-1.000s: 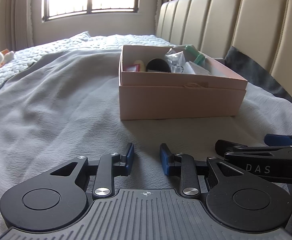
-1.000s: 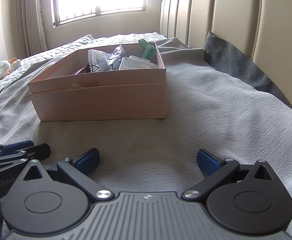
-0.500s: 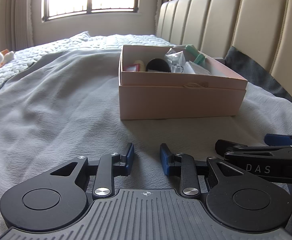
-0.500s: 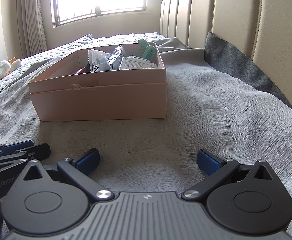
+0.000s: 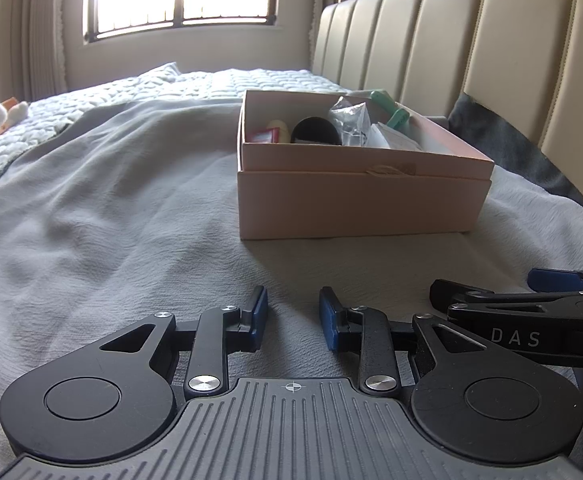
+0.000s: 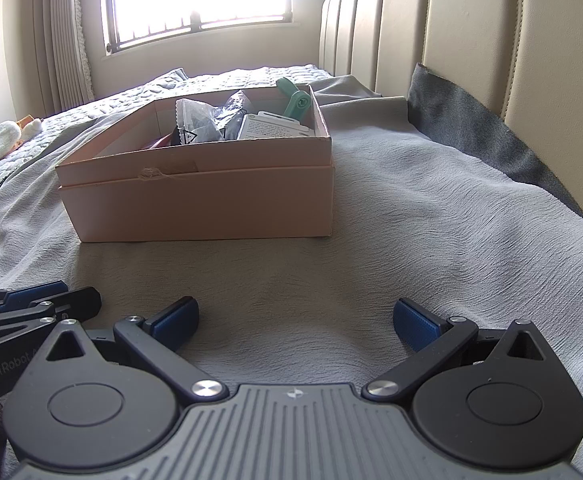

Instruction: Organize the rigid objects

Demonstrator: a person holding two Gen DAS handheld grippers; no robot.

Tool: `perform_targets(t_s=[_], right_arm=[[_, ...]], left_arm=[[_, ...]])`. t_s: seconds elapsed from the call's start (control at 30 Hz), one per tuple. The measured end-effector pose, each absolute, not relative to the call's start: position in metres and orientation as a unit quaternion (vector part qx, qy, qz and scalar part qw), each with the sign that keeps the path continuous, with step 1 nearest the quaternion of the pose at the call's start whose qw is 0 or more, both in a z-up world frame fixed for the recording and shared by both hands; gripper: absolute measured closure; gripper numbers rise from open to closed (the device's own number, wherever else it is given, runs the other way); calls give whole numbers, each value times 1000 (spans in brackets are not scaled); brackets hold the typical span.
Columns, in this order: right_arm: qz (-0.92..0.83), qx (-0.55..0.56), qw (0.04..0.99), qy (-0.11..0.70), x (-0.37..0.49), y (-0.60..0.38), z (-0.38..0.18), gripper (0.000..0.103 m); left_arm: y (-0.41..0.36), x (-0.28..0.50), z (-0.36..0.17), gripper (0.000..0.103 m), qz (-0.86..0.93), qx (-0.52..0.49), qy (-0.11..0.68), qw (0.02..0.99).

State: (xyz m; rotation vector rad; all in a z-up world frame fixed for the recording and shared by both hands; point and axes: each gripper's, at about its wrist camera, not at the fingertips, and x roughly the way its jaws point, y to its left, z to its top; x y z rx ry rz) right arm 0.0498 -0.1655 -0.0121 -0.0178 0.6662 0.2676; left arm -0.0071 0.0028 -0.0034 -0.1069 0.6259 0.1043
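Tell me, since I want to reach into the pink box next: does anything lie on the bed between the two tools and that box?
Nothing visible does. Only bare grey bedspread lies between the right tool, the left tool and the pink box. Both tools are open and empty; the box's near wall must be cleared from above.

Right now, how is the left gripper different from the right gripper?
The left gripper has its blue fingers close together with a small gap, while the right gripper has its fingers spread wide. The pink box sits ahead-right of the left gripper, ahead-left of the right gripper. Both are empty and hover low over the grey blanket.
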Motion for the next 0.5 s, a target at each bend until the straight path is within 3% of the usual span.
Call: perform_targets(t_s=[0.5], right_arm=[[131, -9, 936, 326, 50, -165, -12, 0]], left_arm=[[3, -7, -4, 72, 52, -50, 307, 949]])
